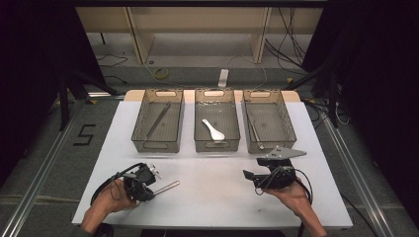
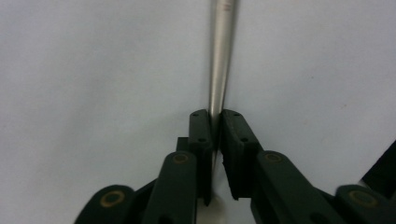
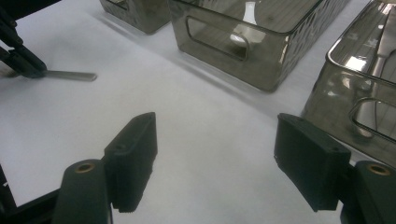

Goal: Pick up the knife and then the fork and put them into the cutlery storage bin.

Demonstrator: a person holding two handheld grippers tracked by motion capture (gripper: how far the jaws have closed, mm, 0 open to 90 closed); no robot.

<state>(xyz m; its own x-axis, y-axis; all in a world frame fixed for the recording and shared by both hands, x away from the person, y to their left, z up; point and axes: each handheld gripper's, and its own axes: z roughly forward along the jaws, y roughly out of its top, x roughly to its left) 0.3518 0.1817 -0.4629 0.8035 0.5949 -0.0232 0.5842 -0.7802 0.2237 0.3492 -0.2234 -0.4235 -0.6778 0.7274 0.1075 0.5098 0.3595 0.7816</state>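
Silver rod (image 2: 220,65), black tongs (image 2: 215,140)

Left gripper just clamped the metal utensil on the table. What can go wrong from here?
1. The left gripper pinches the utensil's thin handle near one end, so most of it sticks out past the jaws; it may pivot or slip on lifting.
2. The three bins sit close together; the left bin and right bin already hold long metal pieces and the middle bin a white spoon. A tilted drop could catch a rim.
3. The right gripper hangs open near the bins and could be bumped.
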